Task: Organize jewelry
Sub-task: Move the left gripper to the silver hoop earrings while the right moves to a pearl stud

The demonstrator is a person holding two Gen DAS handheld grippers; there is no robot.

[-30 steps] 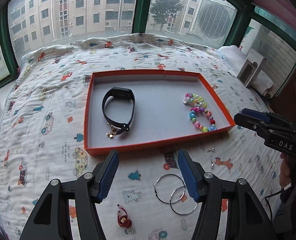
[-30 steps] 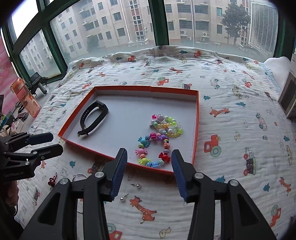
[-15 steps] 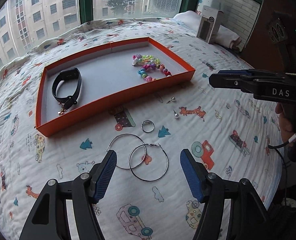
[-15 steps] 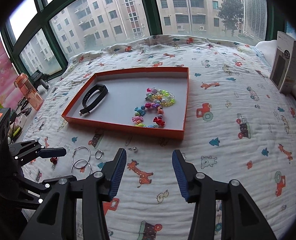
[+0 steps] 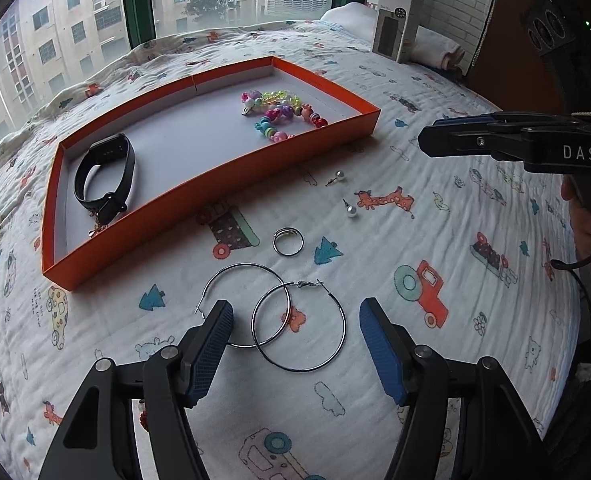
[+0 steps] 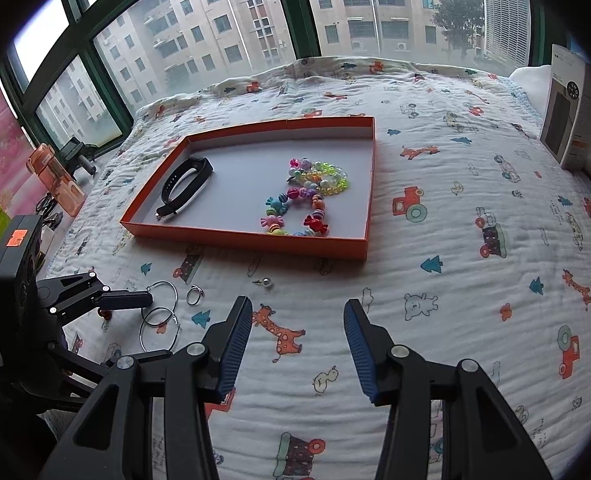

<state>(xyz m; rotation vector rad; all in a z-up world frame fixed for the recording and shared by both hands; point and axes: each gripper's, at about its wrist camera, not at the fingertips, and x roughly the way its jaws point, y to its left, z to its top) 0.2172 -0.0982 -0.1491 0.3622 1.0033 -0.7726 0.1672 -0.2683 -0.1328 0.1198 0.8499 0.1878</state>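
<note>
While the left gripper (image 5: pixel 295 322) hangs over the printed bedspread (image 5: pixel 435 208), its fingers (image 5: pixel 211 344) are spread, having just been opening, and nothing is clamped; two overlapping hoop earrings (image 5: pixel 299 328) are seen lying on the cloth between them. A small ring (image 5: pixel 288 241) and two pearl studs (image 5: pixel 350 211) are found just beyond, apart from the orange tray (image 5: pixel 215 184), in which a black band (image 5: pixel 105 178) and beaded bracelets (image 5: pixel 283 114) are kept. The right gripper (image 6: pixel 297 320) is held with fingers apart and empty above a giraffe print. A cardboard box (image 6: pixel 573 116) is stood at the bed's far corner, well clear, and an orange bottle (image 6: pixel 55 180) is seen beside the bed.
</note>
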